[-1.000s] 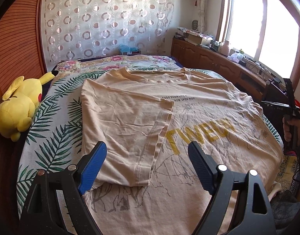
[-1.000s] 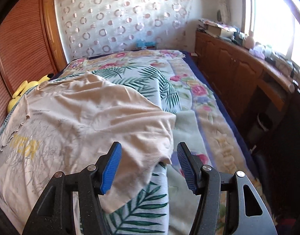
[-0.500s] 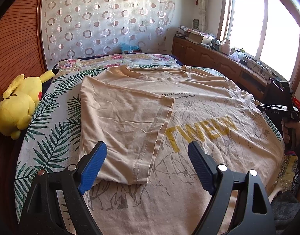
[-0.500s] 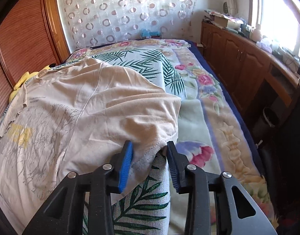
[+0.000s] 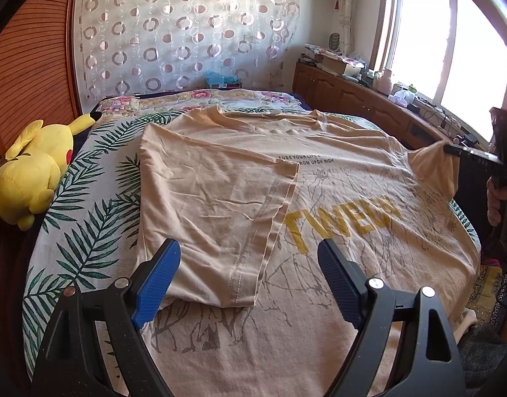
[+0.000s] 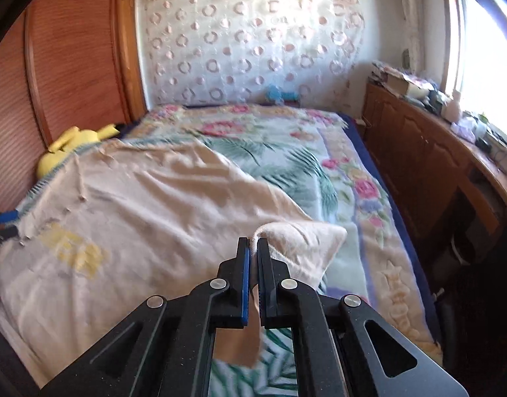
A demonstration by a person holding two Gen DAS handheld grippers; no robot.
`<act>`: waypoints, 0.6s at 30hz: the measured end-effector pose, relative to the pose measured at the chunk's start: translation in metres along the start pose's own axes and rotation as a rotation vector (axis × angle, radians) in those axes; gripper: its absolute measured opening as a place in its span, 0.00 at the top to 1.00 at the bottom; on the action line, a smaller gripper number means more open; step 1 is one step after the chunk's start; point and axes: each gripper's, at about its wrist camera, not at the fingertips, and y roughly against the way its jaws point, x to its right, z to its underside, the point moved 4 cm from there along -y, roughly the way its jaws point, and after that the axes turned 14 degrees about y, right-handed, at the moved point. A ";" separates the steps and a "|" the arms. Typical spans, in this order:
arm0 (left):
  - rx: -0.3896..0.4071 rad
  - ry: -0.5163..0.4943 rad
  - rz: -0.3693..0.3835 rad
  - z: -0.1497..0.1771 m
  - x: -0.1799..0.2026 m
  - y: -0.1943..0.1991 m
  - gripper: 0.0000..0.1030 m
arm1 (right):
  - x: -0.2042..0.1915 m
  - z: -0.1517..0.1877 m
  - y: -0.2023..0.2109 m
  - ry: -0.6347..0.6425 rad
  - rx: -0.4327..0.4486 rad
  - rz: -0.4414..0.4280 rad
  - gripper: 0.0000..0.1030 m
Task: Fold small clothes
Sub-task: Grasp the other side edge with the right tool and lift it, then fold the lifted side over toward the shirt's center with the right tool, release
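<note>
Home bedroom, bed (image 5: 88, 231) with leaf-print cover, patterned curtain (image 5: 187, 33), wooden cabinets (image 6: 418, 152), plush toy (image 5: 32, 172)

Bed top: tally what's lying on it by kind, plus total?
Beige cotton T-shirt with yellow lettering: 1
Yellow plush toy with red cheek: 1
Palm-leaf print sheet: 1
Floral blanket: 1
Total: 4

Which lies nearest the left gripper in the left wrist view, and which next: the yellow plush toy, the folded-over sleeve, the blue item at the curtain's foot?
1. Folded-over sleeve: just ahead of the left gripper.
2. Yellow plush toy: left, at the bed's edge.
3. Blue item: far end, below the curtain.
</note>
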 end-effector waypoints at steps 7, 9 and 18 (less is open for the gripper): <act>-0.002 0.003 0.000 0.000 -0.001 0.001 0.17 | -0.071 -0.028 0.001 0.088 0.065 -0.169 0.96; -0.002 0.005 0.000 0.000 -0.001 0.001 0.17 | -0.090 -0.024 -0.008 0.101 0.050 -0.228 0.96; 0.002 0.014 0.003 0.001 -0.004 0.003 0.17 | -0.084 -0.016 -0.028 0.094 -0.009 -0.179 0.59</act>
